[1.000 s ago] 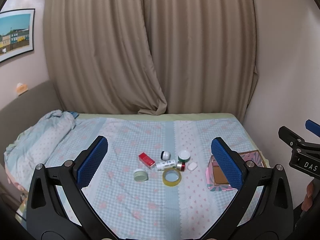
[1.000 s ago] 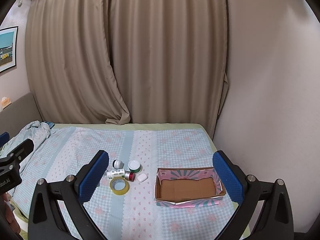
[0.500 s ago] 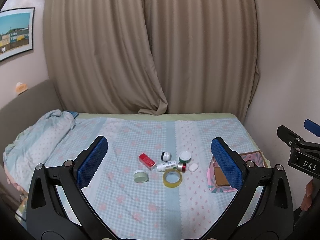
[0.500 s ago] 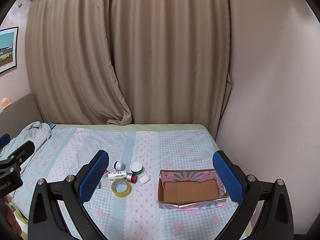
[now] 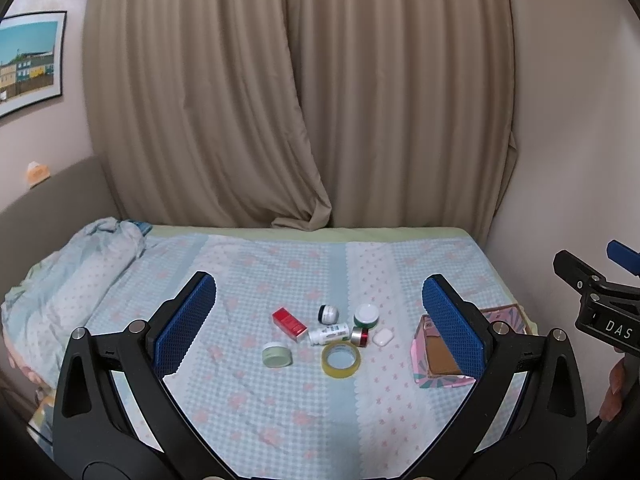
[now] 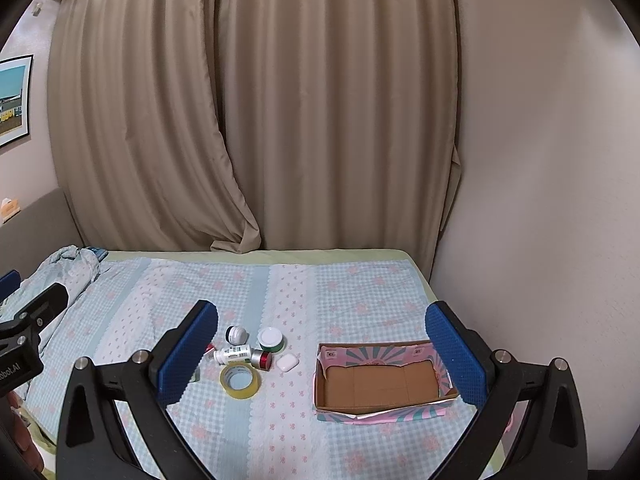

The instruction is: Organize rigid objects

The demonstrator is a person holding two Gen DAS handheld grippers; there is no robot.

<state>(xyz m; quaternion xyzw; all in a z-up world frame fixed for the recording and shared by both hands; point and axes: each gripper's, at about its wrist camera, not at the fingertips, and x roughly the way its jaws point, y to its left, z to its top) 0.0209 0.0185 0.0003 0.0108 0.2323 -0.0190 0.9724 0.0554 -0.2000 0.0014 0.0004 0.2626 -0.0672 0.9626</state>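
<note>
Small rigid jars, bottle and yellow tape roll [image 6: 239,381] cluster on the bed beside the pink cardboard box [image 6: 380,384]; my claws [image 5: 320,324] [image 6: 322,354] hover apart, empty. Soft bedding could let round pieces roll when nudged.

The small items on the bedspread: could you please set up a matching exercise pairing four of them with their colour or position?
Things:
1. tape roll
2. small carton
3. earbud case
4. cardboard box

Descriptions:
A. red, at the left end of the cluster
B. open-topped, nothing inside, pink patterned walls
C. yellowish ring, lying flat, nearest the cameras in the cluster
D. white, on the side of the cluster towards the box

Pairs: 1-C, 2-A, 3-D, 4-B
</note>
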